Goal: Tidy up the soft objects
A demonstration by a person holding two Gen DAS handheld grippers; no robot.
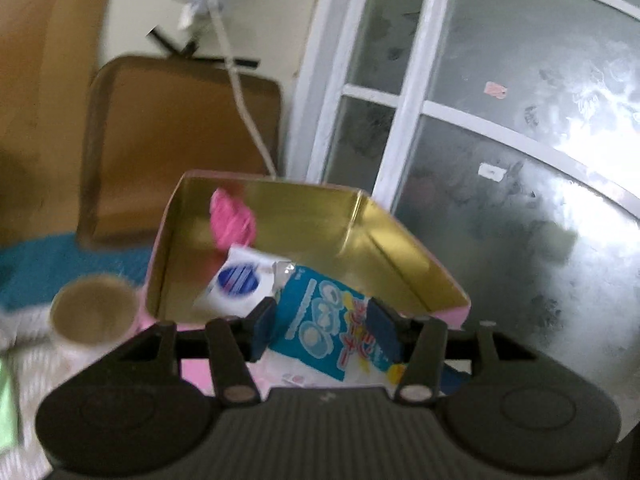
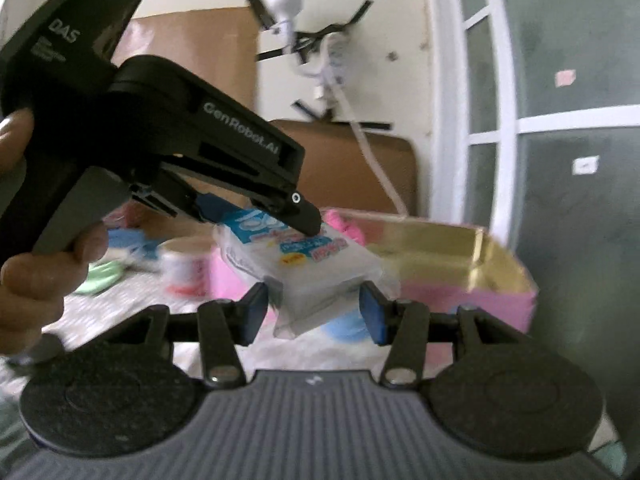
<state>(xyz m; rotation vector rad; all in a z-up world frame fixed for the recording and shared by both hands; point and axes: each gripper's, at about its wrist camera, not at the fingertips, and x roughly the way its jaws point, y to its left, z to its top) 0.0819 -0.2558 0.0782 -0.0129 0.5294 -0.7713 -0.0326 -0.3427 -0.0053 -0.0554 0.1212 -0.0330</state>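
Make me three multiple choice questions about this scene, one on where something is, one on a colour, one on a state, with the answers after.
1. Where is the pink soft item?
A. inside the tin
B. in the paper cup
C. in the right gripper

2. What colour is the tin's inside?
A. gold
B. black
C. red

3. What is the left gripper doing?
A. holding the blue and white packet
B. lying on the table
C. gripping the cup

Answers: 1 A, it lies against the tin's back wall. 2 A, the inner walls shine gold. 3 A, its fingers clamp the packet in the right wrist view.

White patterned bedspread [image 2: 120, 300] carries pink tin [image 2: 460, 280], tape roll [image 2: 184, 268], green cloth [image 2: 100, 278] (blurred).
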